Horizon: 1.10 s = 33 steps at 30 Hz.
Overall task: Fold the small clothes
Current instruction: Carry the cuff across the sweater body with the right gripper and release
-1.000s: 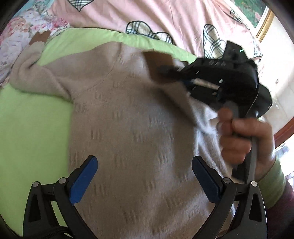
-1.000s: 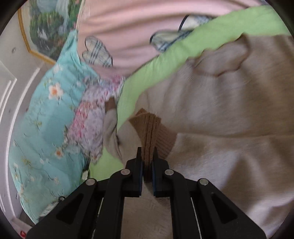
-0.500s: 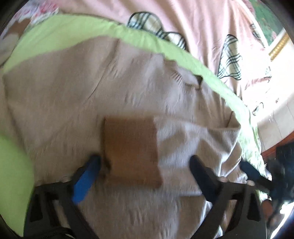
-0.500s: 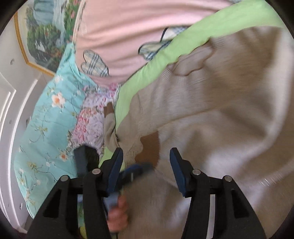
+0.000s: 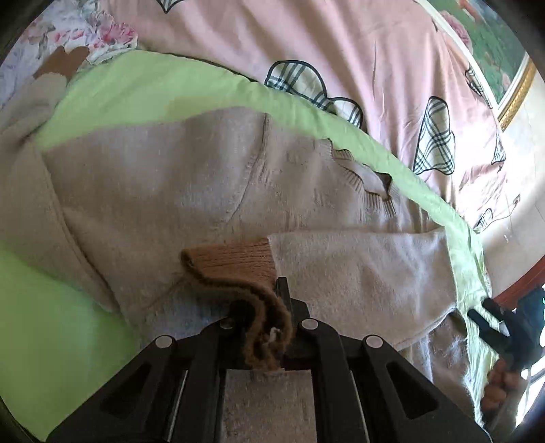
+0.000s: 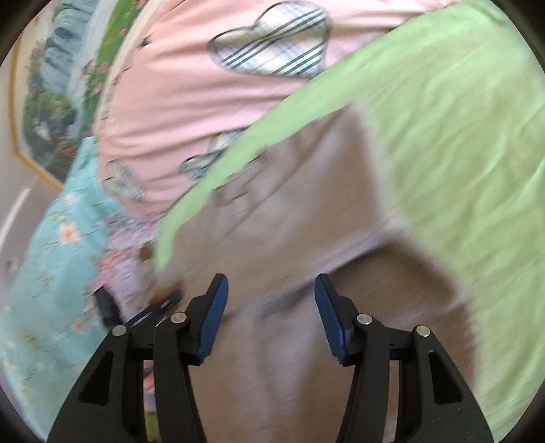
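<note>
A beige knit sweater (image 5: 163,177) lies spread on a green sheet (image 5: 143,88). One sleeve (image 5: 357,265) is folded across its body. My left gripper (image 5: 265,317) is shut on that sleeve's brown ribbed cuff (image 5: 238,269), which bunches between the jaws. The other sleeve's brown cuff (image 5: 64,63) lies at the far left. In the blurred right wrist view my right gripper (image 6: 270,306) is open and empty, just above the sweater (image 6: 289,238). It also shows in the left wrist view at the right edge (image 5: 511,327), held in a hand.
A pink quilt (image 5: 340,44) with plaid patches lies behind the green sheet. A floral pillow (image 5: 85,24) sits at the far left and a turquoise floral cover (image 6: 51,272) beside it. A framed picture (image 5: 490,37) hangs on the wall.
My right gripper let go of the brown cuff, opened and drew away to the right. My left gripper moved in and shut on that cuff.
</note>
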{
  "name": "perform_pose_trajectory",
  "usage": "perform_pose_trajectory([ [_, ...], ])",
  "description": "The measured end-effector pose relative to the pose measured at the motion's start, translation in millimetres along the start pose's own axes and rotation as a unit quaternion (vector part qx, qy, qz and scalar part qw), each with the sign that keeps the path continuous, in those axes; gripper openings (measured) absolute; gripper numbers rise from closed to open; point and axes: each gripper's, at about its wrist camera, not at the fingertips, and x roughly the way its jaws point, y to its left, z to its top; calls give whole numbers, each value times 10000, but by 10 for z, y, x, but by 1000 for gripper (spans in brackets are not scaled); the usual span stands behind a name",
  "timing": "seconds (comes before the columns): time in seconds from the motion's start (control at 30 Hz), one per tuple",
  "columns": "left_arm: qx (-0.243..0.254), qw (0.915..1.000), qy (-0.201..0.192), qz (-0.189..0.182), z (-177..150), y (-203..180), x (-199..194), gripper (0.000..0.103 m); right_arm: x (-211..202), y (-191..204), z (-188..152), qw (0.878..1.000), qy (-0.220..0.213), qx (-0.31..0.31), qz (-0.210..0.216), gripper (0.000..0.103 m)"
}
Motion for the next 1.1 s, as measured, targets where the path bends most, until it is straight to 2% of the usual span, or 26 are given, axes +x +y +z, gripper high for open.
perform_pose_trajectory([
  [0.13,54,10000,41,26,-17,-60,30,7,173,-172,322,9978,-45,-69,-654,54],
  [0.23,48,9999,106,63,-49,-61,62,7,475,-268,544,9936,157,-210,-1099,54],
  [0.37,124,9998,120,93,-58,-66,84,7,859,-336,667,9908,576,-441,-1139,54],
  [0.4,152,9998,129,94,-48,-89,94,7,908,-311,671,9900,659,-568,-1114,45],
  [0.43,186,9997,136,84,-37,-119,103,7,925,-298,671,9885,750,-691,-1117,9],
  [0.47,222,9997,130,41,-25,-155,103,7,914,-276,683,9872,791,-788,-1139,10],
  [0.6,408,9991,-17,-56,7,-308,124,7,624,-325,735,9868,315,-889,-1319,8],
  [0.7,428,9988,185,122,-47,-264,235,8,709,-465,699,9839,472,-835,-1510,8],
  [0.8,458,9988,111,144,-82,-218,113,13,730,-439,652,9806,457,-995,-1625,8],
  [0.87,422,9989,90,186,-102,-169,35,16,685,-418,663,9827,423,-857,-1585,9],
  [0.97,279,9995,76,150,-138,-55,-82,17,514,-314,593,9839,304,-693,-1617,15],
  [1.0,194,9997,58,147,-170,-2,-150,18,421,-252,530,9864,240,-646,-1493,20],
  [1.1,2,9998,-24,191,-235,143,-335,22,212,-23,267,9915,57,-695,-1101,44],
])
